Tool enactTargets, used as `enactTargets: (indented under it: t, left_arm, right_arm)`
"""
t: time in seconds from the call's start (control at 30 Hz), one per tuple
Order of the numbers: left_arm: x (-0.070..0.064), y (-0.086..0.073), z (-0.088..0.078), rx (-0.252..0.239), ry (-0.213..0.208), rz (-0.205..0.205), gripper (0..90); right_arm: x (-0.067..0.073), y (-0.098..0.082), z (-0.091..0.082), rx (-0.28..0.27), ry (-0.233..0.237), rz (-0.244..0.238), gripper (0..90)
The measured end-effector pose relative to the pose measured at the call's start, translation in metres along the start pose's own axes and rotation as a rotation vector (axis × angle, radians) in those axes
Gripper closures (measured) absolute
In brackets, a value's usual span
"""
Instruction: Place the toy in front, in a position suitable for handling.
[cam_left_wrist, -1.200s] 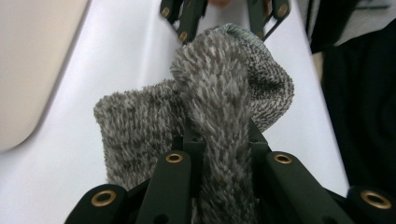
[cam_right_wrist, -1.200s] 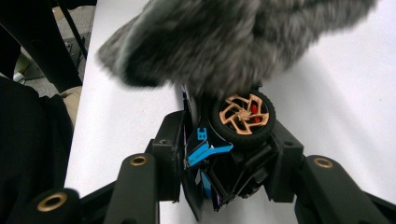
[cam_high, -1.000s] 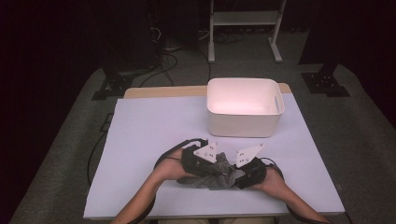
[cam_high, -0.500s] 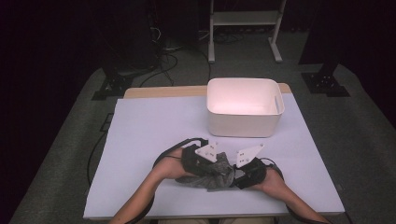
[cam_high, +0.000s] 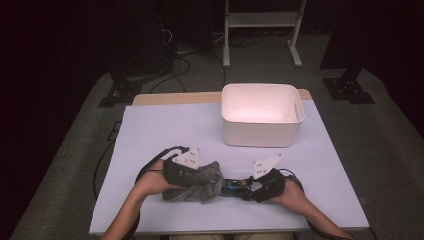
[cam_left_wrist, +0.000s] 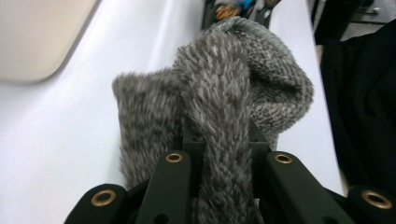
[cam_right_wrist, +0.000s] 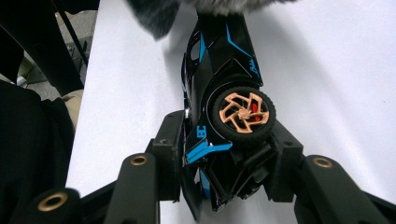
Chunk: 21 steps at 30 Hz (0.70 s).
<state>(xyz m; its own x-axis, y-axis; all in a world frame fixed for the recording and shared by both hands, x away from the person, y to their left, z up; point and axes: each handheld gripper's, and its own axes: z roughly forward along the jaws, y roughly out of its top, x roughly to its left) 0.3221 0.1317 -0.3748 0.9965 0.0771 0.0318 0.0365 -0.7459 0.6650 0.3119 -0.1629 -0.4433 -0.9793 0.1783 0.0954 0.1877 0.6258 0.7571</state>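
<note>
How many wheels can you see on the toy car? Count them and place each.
1: a wheel with orange spokes, on the side of the toy car, just ahead of the right gripper. Others may be hidden.

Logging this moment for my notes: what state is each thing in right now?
Left gripper: shut on the grey fuzzy cloth.
Grey fuzzy cloth: bunched, draped over the car's far end.
Right gripper: clamped on the toy car.
Toy car: black and blue, lying on its side.
White bin: upright, empty.
</note>
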Motion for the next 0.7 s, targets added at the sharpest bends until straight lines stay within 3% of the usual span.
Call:
enactTargets:
  t: [0.1,0.3,0.7]
  left_arm:
    - [0.004,-0.019,-0.017,-0.02,0.036,-0.05,77.7]
    - [0.005,-0.035,-0.03,-0.053,0.046,-0.095,77.7]
    - [0.006,-0.007,0.002,-0.045,-0.036,-0.031,77.7]
  right_arm:
    - [0.0,0.0,0.0,0.0,0.002,0.001,55.5]
    - [-0.001,0.0,0.0,-0.002,0.007,0.006,55.4]
    - [-0.001,0.001,0.001,-0.001,0.008,0.007,55.5]
